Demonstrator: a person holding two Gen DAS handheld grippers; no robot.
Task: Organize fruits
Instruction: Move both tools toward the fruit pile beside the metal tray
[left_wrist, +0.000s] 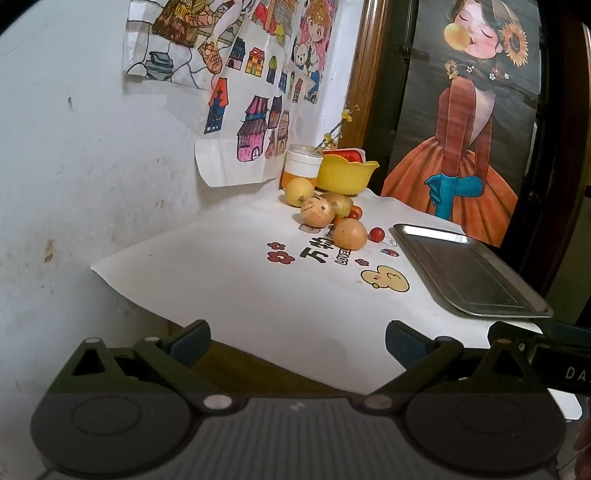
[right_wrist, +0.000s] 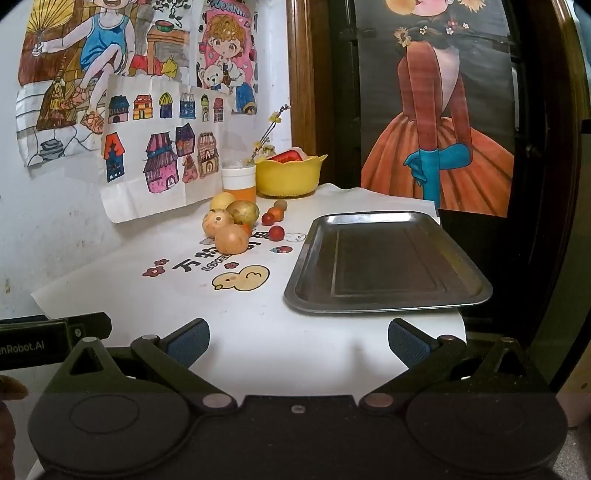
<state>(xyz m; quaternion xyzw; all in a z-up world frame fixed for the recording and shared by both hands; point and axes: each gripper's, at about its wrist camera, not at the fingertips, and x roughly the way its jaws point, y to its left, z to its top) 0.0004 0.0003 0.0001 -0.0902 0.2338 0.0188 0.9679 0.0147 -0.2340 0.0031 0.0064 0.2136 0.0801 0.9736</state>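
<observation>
Nearest to the cameras, the left gripper (left_wrist: 297, 341) and the right gripper (right_wrist: 299, 341) both hang above the near edge of the table, side by side, and each one has its jaws spread wide with nothing between them. Under them lies a white table cover (right_wrist: 258, 332) with printed flowers, a duck picture and some characters. A little farther, on the right side, stands a metal tray (right_wrist: 388, 306), and it holds nothing at all. More far and to the left of the tray is the pile of fruits: a big tan round fruit (right_wrist: 231, 239) is the nearest, another tan fruit with dark spots (right_wrist: 217, 222) is just behind it, then a greenish-brown one (right_wrist: 243, 211) and a yellow one (right_wrist: 222, 201), all touching or almost touching. To the right of this pile some small red fruits (right_wrist: 276, 232) lie scattered, near each other but apart. At the far end, close to the wall, stand a jar with a white lid (right_wrist: 239, 181) and a yellow bowl (right_wrist: 288, 177) with something red inside. I judge the task is only at its beginning: no fruit is on the tray, no fruit is grasped, so every fruit is left to move, most likely to the tray, though the yellow bowl is also possible.
</observation>
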